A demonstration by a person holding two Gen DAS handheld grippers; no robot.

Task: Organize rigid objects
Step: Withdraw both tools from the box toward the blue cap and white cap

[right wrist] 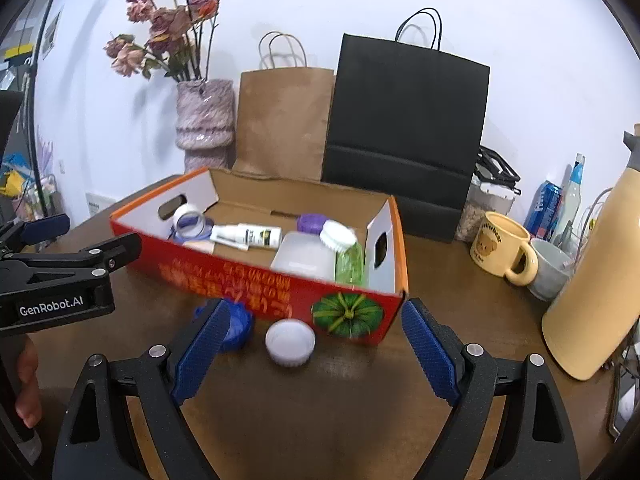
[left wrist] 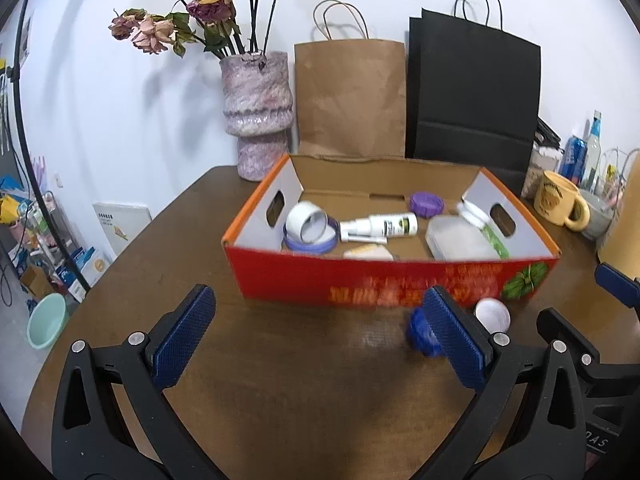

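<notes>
Both tools are empty, jaws spread wide: the right tool (right wrist: 312, 356) hangs just before the red box (right wrist: 280, 292), the left tool (left wrist: 316, 336) beside it. Two pieces remain on the surface (right wrist: 320, 420), just in front of the box: a white cap (right wrist: 290, 342) and a blue lid (right wrist: 236, 324). Inside the box already lie a spray bottle (right wrist: 248, 235), a purple lid (right wrist: 312, 222), a clear container (right wrist: 304, 258) and tape rolls (right wrist: 190, 218). By my reading, the job is mostly done.
</notes>
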